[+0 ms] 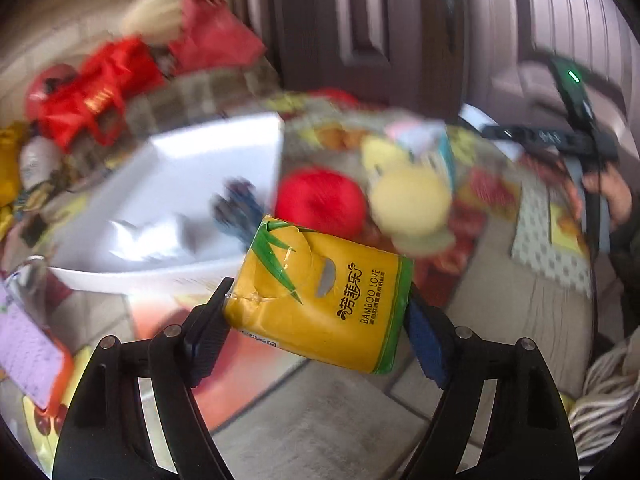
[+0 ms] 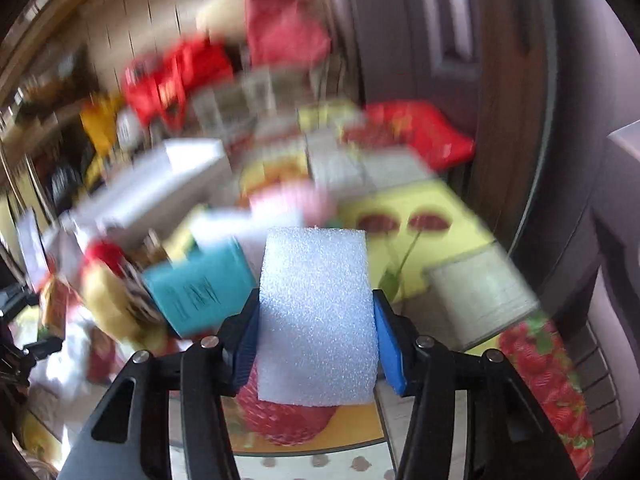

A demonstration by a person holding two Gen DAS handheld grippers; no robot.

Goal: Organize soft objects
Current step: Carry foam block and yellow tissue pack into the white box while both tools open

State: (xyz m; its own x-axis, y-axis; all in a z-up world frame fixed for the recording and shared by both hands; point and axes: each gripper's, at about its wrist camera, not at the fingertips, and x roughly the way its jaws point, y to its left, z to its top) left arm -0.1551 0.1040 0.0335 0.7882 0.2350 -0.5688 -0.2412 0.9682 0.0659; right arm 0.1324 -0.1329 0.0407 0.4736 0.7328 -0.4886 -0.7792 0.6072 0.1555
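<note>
Now the left hand-held gripper [image 1: 318, 322] clamps a yellow tissue pack [image 1: 320, 296], while the right hand-held gripper [image 2: 316, 334] clamps a white foam block [image 2: 316, 316] above the cluttered surface [image 2: 420, 216].

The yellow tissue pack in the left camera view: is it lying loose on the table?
No, the yellow tissue pack is lifted off the table, pinched between the two fingers of the left gripper.
</note>
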